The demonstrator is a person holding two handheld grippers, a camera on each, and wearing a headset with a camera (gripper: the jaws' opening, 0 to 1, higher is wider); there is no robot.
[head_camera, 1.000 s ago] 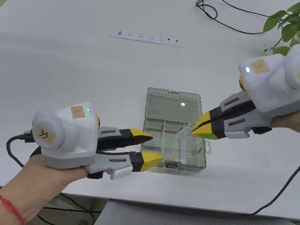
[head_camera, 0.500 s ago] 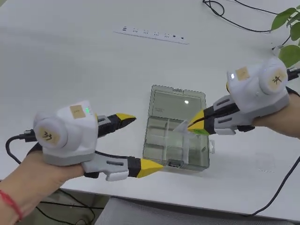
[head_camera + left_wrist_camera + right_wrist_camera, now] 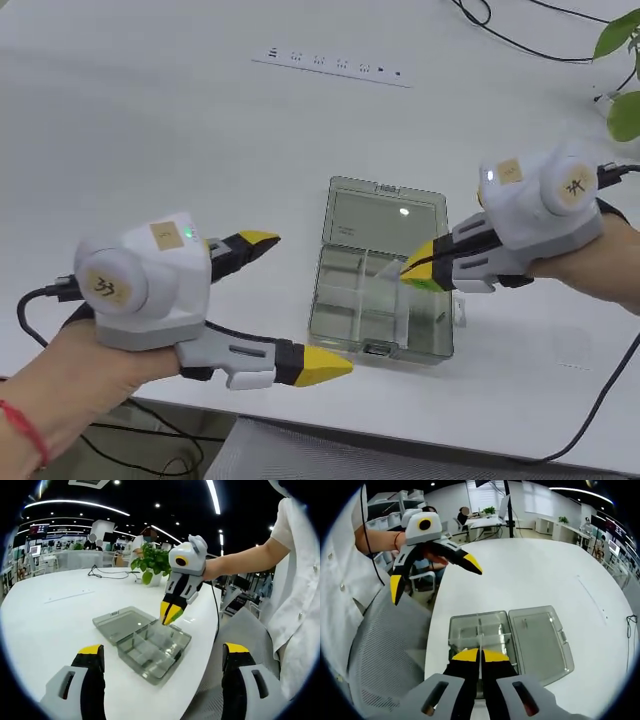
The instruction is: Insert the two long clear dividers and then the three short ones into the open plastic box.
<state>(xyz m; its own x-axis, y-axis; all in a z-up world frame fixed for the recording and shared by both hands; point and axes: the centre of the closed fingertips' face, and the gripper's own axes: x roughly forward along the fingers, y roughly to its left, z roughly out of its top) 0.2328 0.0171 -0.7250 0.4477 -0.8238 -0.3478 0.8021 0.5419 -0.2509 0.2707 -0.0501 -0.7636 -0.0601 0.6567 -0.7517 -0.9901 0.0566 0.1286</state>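
- Right gripper (image 3: 418, 268) has its jaws pinched together on a clear divider (image 3: 390, 272). In the right gripper view the divider (image 3: 480, 635) is a thin sheet, edge-on, between the yellow tips (image 3: 480, 655).
- The divider is held upright over the base of the box (image 3: 345, 320), on the right side of the base. Can't tell if its lower edge is seated in a slot or just above it.
- The box sits open near the front edge of the table (image 3: 150, 120), with its lid (image 3: 388, 215) lying flat behind the base. The base already shows partitions.
- Left gripper view: box (image 3: 150, 667) in the middle, right gripper (image 3: 170, 616) coming down onto its far side.
- Left gripper (image 3: 295, 303) has its jaws spread wide and holds nothing. It is to the left of the box and not touching it; the lower tip is near the box's front left corner.
- Right gripper view: left gripper (image 3: 435, 580) up in the air, off the table edge, over a grey mesh chair (image 3: 385, 650).
- Power strip (image 3: 333, 66) is at the back of the table, well apart from the box.
- Black cable (image 3: 520, 30) runs at the back right.
- Plant (image 3: 622, 70) leaves are at the right edge.
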